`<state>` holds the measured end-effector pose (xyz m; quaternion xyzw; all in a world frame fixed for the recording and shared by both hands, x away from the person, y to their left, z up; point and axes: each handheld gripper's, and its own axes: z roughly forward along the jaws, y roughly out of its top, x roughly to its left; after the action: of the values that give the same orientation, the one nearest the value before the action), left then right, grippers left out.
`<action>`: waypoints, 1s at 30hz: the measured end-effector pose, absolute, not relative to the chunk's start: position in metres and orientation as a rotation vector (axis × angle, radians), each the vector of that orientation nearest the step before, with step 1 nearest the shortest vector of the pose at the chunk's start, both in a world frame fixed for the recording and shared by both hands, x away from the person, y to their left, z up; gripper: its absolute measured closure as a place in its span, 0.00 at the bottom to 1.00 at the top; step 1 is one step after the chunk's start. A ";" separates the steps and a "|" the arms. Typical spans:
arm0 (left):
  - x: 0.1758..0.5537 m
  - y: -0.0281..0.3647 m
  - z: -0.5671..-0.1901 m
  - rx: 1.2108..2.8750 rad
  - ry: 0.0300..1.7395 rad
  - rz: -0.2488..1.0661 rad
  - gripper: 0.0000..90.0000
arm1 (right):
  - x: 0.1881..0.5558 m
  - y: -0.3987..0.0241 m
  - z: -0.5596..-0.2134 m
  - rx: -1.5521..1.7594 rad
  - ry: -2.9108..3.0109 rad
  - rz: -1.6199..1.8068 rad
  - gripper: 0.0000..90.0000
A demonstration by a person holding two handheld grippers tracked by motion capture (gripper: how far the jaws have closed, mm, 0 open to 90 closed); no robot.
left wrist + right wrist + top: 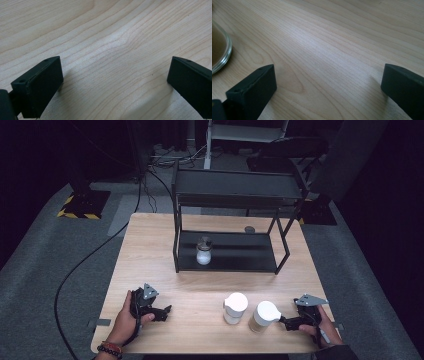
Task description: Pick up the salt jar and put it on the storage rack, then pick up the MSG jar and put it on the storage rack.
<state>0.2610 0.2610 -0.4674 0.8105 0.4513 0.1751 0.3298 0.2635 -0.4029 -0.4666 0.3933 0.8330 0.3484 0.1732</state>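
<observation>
The two white-lidded jars stand side by side near my edge of the surface (150,250): the tan-filled jar (262,316) just beside my right tongs (285,321), the white jar (235,307) next to it toward the middle. My right tongs are released, jaws spread wide over bare wood, with the tan jar's glass base (219,53) off to one side and nothing between them. My left tongs (167,310) are released too, spread over bare wood well apart from both jars. Farther back, a black two-tier rack (230,195) holds a small glass jar (203,251) on its lower shelf. I judge this as the pause before a pickup, likely moving a jar to the rack. Next I would swing the right tongs around the tan jar's body and close gently, keeping it upright.
</observation>
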 end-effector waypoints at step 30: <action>0.260 0.263 -0.467 2.123 1.175 0.457 0.00 | 0.263 -0.403 -0.462 1.105 2.373 0.954 0.01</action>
<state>0.2601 0.2628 -0.4675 0.8116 0.4494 0.1747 0.3300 0.2626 -0.4026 -0.4620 0.3905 0.8382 0.3371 0.1769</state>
